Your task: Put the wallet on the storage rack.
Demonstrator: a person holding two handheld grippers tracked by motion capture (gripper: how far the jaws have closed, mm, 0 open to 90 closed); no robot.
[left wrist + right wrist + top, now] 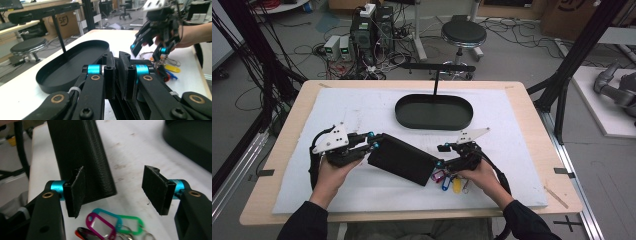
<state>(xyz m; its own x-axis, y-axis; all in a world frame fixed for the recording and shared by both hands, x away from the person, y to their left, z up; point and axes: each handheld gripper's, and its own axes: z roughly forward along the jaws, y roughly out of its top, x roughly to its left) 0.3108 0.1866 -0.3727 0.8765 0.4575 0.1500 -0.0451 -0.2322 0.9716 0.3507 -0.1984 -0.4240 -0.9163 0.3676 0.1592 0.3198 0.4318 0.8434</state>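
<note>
The fingers of our left gripper are nearly closed, pinching the edge of the flat black textured pouch, which lies slanted on the white foam mat between our two hands. Our right gripper has its jaws spread wide apart, holding nothing, with the pouch's other end just beside one pad. A bunch of coloured plastic key tags lies on the mat right below it. The black oval tray sits farther back.
</note>
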